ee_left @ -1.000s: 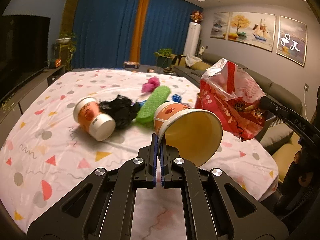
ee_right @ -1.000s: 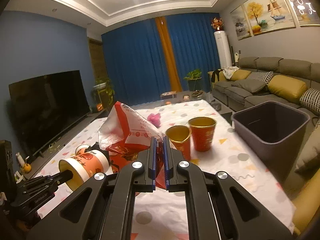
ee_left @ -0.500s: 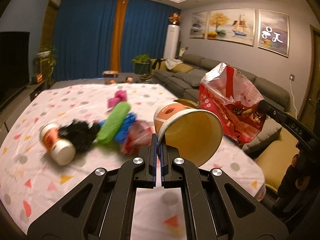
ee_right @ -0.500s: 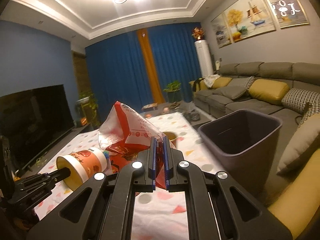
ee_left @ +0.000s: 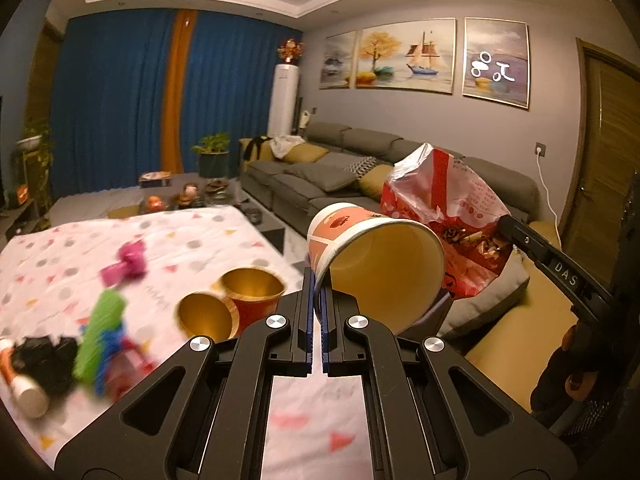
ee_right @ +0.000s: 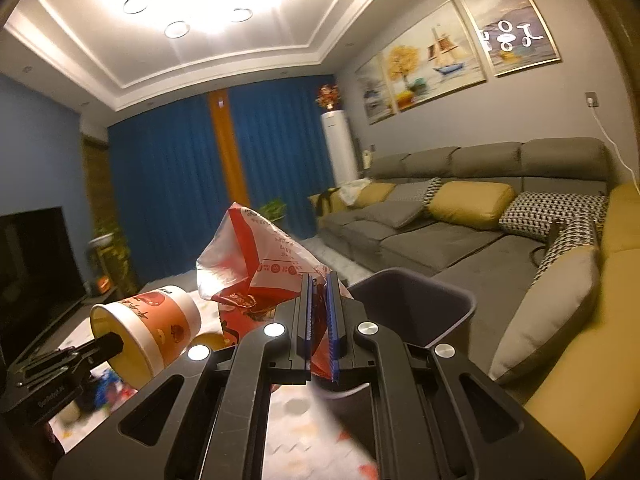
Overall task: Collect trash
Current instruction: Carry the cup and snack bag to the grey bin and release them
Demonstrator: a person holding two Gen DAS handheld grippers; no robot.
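The litter left on the table (ee_left: pixel 192 240) is blurred; the waste bin (ee_right: pixel 416 304) is half hidden behind the right gripper (ee_right: pixel 320 316), whose fingers are clamped on a red snack bag (ee_right: pixel 256 256). The left gripper (ee_left: pixel 317 312) is closed on the rim of a paper noodle cup (ee_left: pixel 376 264), held above two gold-lined cups (ee_left: pixel 228 304)

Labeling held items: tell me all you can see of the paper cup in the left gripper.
The paper cup is a wide noodle-style tub: white rim and base band, orange-red printed wall, plain yellowish inside, which looks empty. It is held in the air, tipped on its side, mouth toward the left wrist camera. The left gripper is shut on its rim wall, one finger inside and one outside. The red snack bag sits just behind it; contact unclear.
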